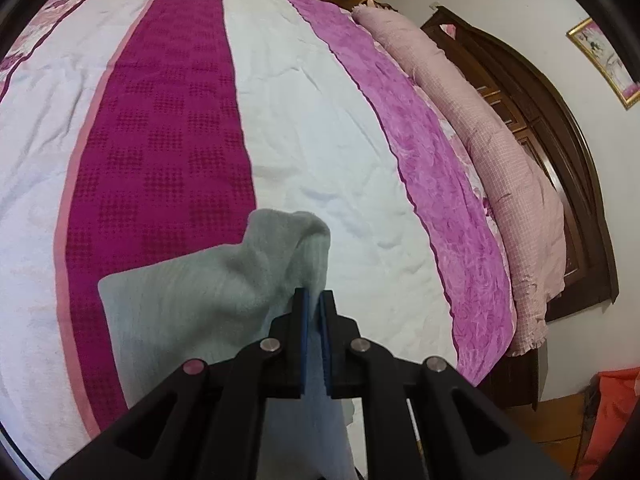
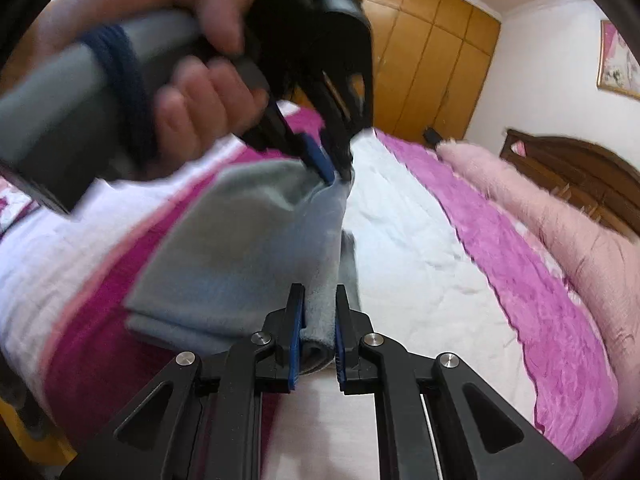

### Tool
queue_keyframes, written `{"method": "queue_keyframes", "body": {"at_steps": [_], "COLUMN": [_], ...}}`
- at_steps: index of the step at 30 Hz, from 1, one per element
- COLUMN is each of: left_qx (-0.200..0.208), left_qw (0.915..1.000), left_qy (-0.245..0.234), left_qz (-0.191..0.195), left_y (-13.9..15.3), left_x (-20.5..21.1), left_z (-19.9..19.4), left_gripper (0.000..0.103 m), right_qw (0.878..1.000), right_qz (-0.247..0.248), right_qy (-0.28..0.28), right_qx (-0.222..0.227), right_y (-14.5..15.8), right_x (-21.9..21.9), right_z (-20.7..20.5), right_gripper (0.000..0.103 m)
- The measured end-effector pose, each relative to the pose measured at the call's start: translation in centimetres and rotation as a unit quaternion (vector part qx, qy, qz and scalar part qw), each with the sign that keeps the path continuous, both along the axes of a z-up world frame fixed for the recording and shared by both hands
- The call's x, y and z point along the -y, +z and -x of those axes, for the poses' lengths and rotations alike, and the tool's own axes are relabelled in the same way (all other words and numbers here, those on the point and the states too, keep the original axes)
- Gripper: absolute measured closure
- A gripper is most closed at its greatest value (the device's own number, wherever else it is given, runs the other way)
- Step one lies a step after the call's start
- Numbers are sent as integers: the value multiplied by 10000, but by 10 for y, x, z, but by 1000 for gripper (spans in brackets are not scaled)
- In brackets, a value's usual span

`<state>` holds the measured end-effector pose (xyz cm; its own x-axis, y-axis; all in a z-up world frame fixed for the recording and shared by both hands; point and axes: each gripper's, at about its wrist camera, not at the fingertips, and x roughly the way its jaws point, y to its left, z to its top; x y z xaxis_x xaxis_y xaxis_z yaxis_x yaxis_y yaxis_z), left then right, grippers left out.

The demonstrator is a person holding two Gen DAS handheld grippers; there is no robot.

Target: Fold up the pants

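Grey pants [image 2: 240, 248] lie partly folded on the bed [image 1: 304, 128], over the magenta stripe [image 1: 168, 128] and the edge of the white band beside it. One long edge is lifted off the cover, pinched at both ends.

Left hand-held gripper [image 2: 332, 168]: pads pressed together on a bunched corner of the pants at the far end; the cloth rises in a hump past the fingertips in its own view [image 1: 314, 300]. A hand [image 2: 192, 92] wraps the grey handle, blurred.

Right hand-held gripper [image 2: 320, 308]: jaws clamped on the rolled near edge of the pants, a thick grey fold filling the narrow gap between the blue pads [image 2: 298, 332].

The fabric between the two grips hangs as a sagging ridge. The left-hand edge of the pants lies flat and straight on the magenta stripe.

Open room: the wide white band to the right of the pants is bare, only wrinkled. Beyond it, a pink-purple stripe [image 1: 436, 184], then a rolled pink quilt [image 1: 512, 184] along the dark wooden headboard [image 1: 568, 152].
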<state>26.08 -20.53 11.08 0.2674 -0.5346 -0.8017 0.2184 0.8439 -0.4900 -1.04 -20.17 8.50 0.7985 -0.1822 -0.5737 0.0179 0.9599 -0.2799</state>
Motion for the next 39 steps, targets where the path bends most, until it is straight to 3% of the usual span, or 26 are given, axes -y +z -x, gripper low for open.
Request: {"method": "queue_keyframes", "body": {"at_steps": [2, 3, 4, 5, 7, 9, 10, 11, 13, 15, 18, 20, 22, 24, 26, 27, 29, 30, 32, 34, 35, 36, 37, 38, 39], "left_qx": [34, -8, -56, -132, -111, 52, 197, 382, 652, 684, 402, 48, -329, -551, -619, -634, -776, -865, -910, -796, -648, -430, -331, -280, -312], "left_qw": [9999, 9994, 9986, 9971, 9950, 9949, 9958, 9967, 9967, 9959, 9945, 9909, 9876, 9753, 9629, 9558, 9592, 9635, 9646, 9620, 9661, 9728, 9760, 9791, 9822], "left_qy": [-68, -215, -335, -464, -444, -402, -369, -319, -198, -154, 26, 224, 371, 480, 553, 427, 412, 460, 588, 662, 653, 628, 610, 605, 612], "left_qz": [101, 281, 393, 581, 885, 925, 819, 637, 440, 575, 971, 1324, 1487, 2086, 2568, 2841, 2686, 2493, 2406, 2526, 2413, 2187, 2066, 1919, 1750], "left_y": [-1, -4, -7, -11, -14, -15, -15, -16, -20, -29, -53, -78, -103, -114, -114, -114, -118, -120, -118, -101, -88, -73, -67, -61, -61], "left_x": [5, 8, 8, 4, -17, -40, -54, -70, -95, -117, -134, -144, -149, -156, -157, -153, -143, -140, -144, -156, -166, -177, -184, -196, -206], "left_z": [-3, -6, -8, -9, -4, 9, 19, 32, 58, 86, 105, 106, 98, 86, 79, 73, 66, 65, 68, 76, 81, 86, 89, 90, 88], "left_gripper": [95, 86, 74, 71, 64, 58, 58, 58, 58, 57, 54, 52, 52, 52, 51, 51, 61, 82, 87, 88, 88, 88, 88, 88, 86], "right_qw": [9993, 9988, 9987, 9988, 9991, 9958, 9893, 9829, 9693, 9635, 9564, 9253, 8891, 8639, 8290, 8160, 8009, 7941, 7819, 7846, 7912, 8027, 8173, 8437, 8594], "right_qz": [-109, -137, -124, -103, -232, -899, -1462, -1835, -2418, -2666, -2792, -3574, -4413, -4890, -5446, -5630, -5840, -5922, -6047, -5928, -5804, -5614, -5389, -4977, -4703], "right_qy": [-62, -105, -184, -232, -222, -92, -20, 38, 128, 139, -360, -539, -559, -464, -312, -318, -344, -327, -84, 260, 354, 378, 334, 263, 283], "right_qx": [-351, -460, -459, -419, -268, -119, 10, 147, 426, 180, -780, -1149, -1083, -1114, -1231, -1271, -1281, -1329, -1515, -1798, -1894, -1976, -2013, -1994, -1987], "right_y": [-12, -17, -19, -17, -7, 9, 21, 28, 39, 34, -7, -37, -52, -56, -65, -69, -72, -71, -64, -59, -59, -59, -59, -55, -50], "right_x": [11, 17, 21, 23, 28, 41, 51, 62, 75, 84, 99, 116, 129, 137, 143, 144, 146, 145, 132, 104, 91, 78, 70, 60, 55], "right_z": [-6, -7, -6, -4, 2, 8, 12, 11, 8, -12, -52, -62, -58, -56, -56, -55, -54, -55, -57, -57, -58, -57, -58, -56, -57], "right_gripper": [84, 81, 73, 63, 60, 57, 52, 44, 37, 37, 37, 37, 37, 47, 67, 68, 77, 78, 80, 80, 77, 72, 60, 54, 53]}}
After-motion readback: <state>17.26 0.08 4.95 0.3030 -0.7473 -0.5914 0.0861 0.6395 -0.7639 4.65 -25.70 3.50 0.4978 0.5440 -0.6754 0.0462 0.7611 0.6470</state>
